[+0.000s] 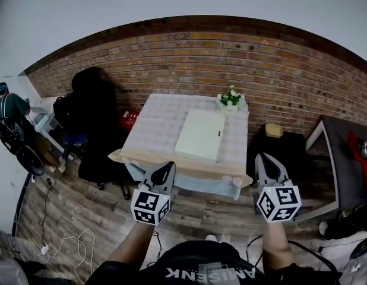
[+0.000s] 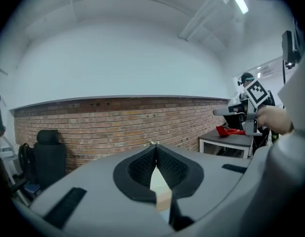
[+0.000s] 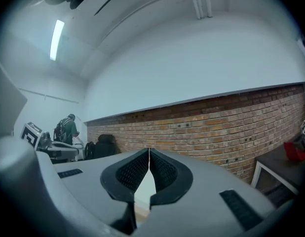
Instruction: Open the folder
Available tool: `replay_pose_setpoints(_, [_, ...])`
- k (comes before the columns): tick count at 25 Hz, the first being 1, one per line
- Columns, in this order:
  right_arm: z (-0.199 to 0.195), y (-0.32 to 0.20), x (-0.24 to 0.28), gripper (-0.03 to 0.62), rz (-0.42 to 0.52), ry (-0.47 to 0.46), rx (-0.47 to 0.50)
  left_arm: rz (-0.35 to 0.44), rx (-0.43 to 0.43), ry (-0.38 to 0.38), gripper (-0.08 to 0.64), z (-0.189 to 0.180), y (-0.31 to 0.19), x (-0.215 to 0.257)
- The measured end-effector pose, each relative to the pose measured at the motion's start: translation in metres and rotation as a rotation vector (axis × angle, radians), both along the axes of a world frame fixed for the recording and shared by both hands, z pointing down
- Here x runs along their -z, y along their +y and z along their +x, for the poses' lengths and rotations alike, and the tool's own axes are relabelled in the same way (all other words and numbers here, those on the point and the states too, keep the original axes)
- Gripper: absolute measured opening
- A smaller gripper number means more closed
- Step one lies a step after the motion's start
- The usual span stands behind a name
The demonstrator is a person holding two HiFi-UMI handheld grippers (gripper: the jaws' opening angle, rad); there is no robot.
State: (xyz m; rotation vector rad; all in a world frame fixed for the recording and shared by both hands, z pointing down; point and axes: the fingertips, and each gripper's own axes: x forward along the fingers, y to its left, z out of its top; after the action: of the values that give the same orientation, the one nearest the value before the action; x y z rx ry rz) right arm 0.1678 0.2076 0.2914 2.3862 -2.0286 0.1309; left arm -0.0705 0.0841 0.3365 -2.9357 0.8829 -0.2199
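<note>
A pale green folder (image 1: 201, 135) lies closed on a small table (image 1: 154, 129) with a checked cloth, against the brick wall. My left gripper (image 1: 164, 172) hangs in the air short of the table's near left corner, jaws shut and empty. My right gripper (image 1: 265, 162) is level with it, off the table's near right corner, also shut with nothing held. In the left gripper view the pads (image 2: 168, 166) meet at their tips (image 2: 155, 147), and a sliver of the folder (image 2: 157, 182) shows behind them. The right gripper view shows its tips (image 3: 149, 151) closed, the pale folder (image 3: 145, 187) beyond.
A small pot of white flowers (image 1: 230, 100) stands at the table's far right corner. A black office chair (image 1: 91, 108) is left of the table, a dark side table (image 1: 344, 153) with a red item on the right. Cables lie on the wooden floor (image 1: 65, 242). A person (image 1: 8, 114) stands at far left.
</note>
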Motion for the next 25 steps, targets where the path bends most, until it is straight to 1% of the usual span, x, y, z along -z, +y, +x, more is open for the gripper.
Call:
replay_pose_setpoints(4, [0.017, -0.012, -0.012, 0.041, -0.011, -0.021, 0.031, 0.001, -0.003, -0.028, 0.014, 0.021, -0.005, -0.011])
replay_pose_setpoints(10, [0.034, -0.032, -0.019, 0.041, -0.021, -0.027, 0.05, -0.043, 0.027, 0.01, 0.014, 0.031, -0.019, -0.014])
replay_pose_setpoints(12, [0.036, -0.039, -0.022, 0.041, -0.023, -0.025, 0.057, -0.054, 0.02, 0.016, 0.014, 0.035, -0.023, -0.015])
replay_pose_setpoints(16, [0.039, -0.057, -0.024, 0.041, -0.017, -0.01, 0.075, -0.05, 0.006, 0.018, 0.014, 0.047, -0.041, -0.018])
replay_pose_setpoints(20, [0.043, -0.082, -0.03, 0.041, -0.04, -0.011, 0.058, -0.041, -0.025, 0.011, 0.014, 0.057, -0.064, -0.022])
replay_pose_setpoints(25, [0.045, -0.119, -0.026, 0.041, -0.057, 0.005, 0.046, -0.048, -0.058, 0.023, 0.014, 0.066, -0.102, -0.021])
